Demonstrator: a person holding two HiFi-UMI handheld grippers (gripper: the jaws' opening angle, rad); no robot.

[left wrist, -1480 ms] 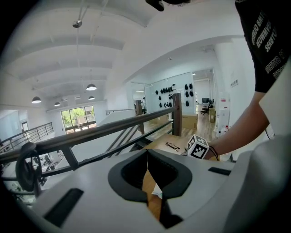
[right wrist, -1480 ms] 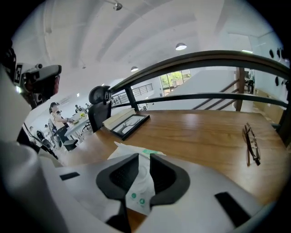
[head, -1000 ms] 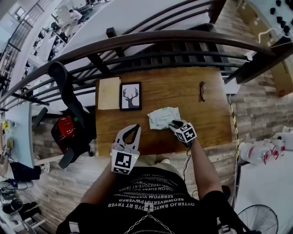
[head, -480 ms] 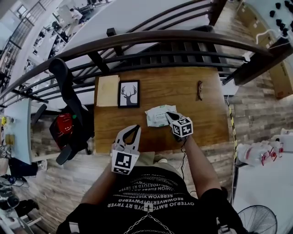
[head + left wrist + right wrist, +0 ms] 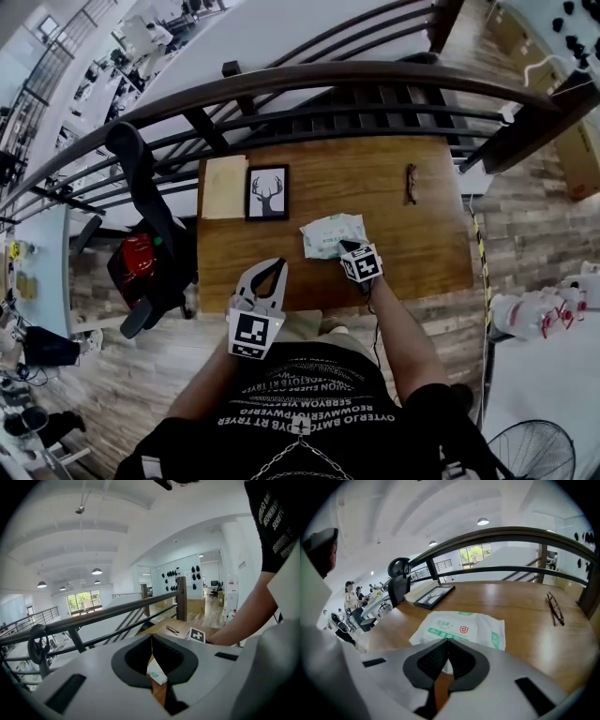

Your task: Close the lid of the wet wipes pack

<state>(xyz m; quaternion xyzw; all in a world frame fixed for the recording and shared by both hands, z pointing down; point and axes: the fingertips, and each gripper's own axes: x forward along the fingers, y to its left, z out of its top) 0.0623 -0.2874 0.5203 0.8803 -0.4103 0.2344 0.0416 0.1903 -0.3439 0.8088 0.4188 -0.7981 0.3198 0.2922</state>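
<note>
wipes pack [image 5: 330, 234] mid table [image 5: 422, 244], R gripper [image 5: 347, 247] jaws pressed together, tips at pack's near edge, L gripper [image 5: 280, 263] jaws together, empty, over table's near edge

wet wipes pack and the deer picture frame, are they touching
Apart. The head view shows bare table between the wet wipes pack and the picture frame; the right gripper view shows that gap too.

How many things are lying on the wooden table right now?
4: a beige pad at far left, deer picture beside it, wipes pack near the middle, glasses at right.
</note>
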